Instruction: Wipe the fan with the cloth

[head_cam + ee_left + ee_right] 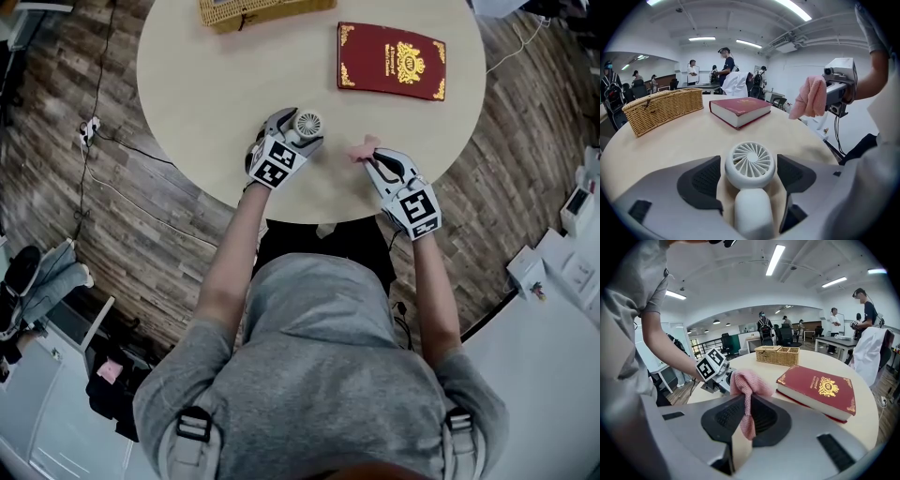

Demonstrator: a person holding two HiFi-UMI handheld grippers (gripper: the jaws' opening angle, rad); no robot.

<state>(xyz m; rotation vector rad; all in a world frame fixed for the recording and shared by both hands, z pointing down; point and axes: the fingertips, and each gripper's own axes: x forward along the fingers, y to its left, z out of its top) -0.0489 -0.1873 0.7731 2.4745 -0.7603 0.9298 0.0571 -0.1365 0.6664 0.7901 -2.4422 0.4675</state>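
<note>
At the near edge of the round table (pixel 234 84), the person holds both tools low and close together, and the inspection finds the wipe itself not yet under way. The left gripper (pixel 296 131) has its jaws spread wide to either side of the small white fan (pixel 750 165). The fan's round grille sits between the two dark pads with a gap showing on each side, so nothing is pressing on it. It appears to rest on the tabletop with its handle running back toward that gripper, unheld. The right gripper (pixel 375 157) has its jaws closed tight on the pink cloth (pixel 746 385). One fold is pinched between the pads and the rest bunches up in a loose wad above them. The cloth hangs in the air near the fan, on its right side, and touches neither the fan nor the table as far as the views show. A red book (pixel 391 60) with gold ornament lies farther across the table, and a wicker basket (pixel 663 108) stands at the far side, both well apart from the work. On this evidence the cloth is picked up and ready and the fan is in place. What seems to remain is the whole of the wiping: steadying the fan, most likely by closing the left jaws on it, bringing the cloth over onto the grille and body, and rubbing them down. No part of the fan shows contact with the cloth at present.
</note>
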